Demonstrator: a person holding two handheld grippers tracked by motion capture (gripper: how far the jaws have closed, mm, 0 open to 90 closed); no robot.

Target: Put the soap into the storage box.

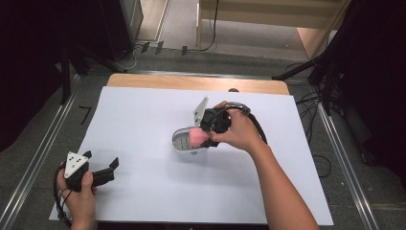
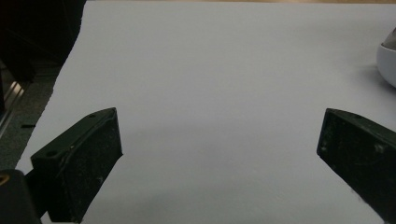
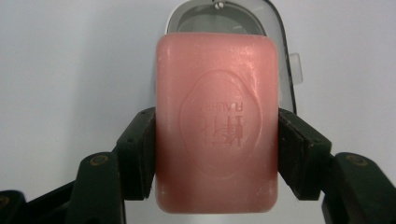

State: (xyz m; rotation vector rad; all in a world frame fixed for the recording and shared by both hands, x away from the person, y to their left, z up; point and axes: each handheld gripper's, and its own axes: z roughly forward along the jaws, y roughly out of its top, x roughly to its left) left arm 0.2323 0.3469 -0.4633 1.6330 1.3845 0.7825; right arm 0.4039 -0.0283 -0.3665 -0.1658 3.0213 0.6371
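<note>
Pink soap bar (image 3: 217, 123) | clamped between right gripper (image 3: 217, 154) fingers (image 3: 137, 154) | over soap dish (image 3: 280, 60)

Pink soap bar (image 3: 217, 126) with an embossed oval seal, white soap dish (image 1: 184, 140) with grey inside, white sheet (image 1: 143, 124), black-jawed right gripper (image 3: 217, 154).

The pink rounded-rectangular soap bar (image 3: 217, 121) looks waxy and faintly glossy, its face embossed with an oval seal (the lettering reads upside down). The pale grey oval plastic dish (image 3: 275, 42) beneath it seems smooth and shiny. The white paper sheet (image 1: 143, 124) is matt, laid over a light wooden tabletop (image 1: 191, 82). The black gripper pads (image 2: 88, 158) look dull and speckled.
</note>
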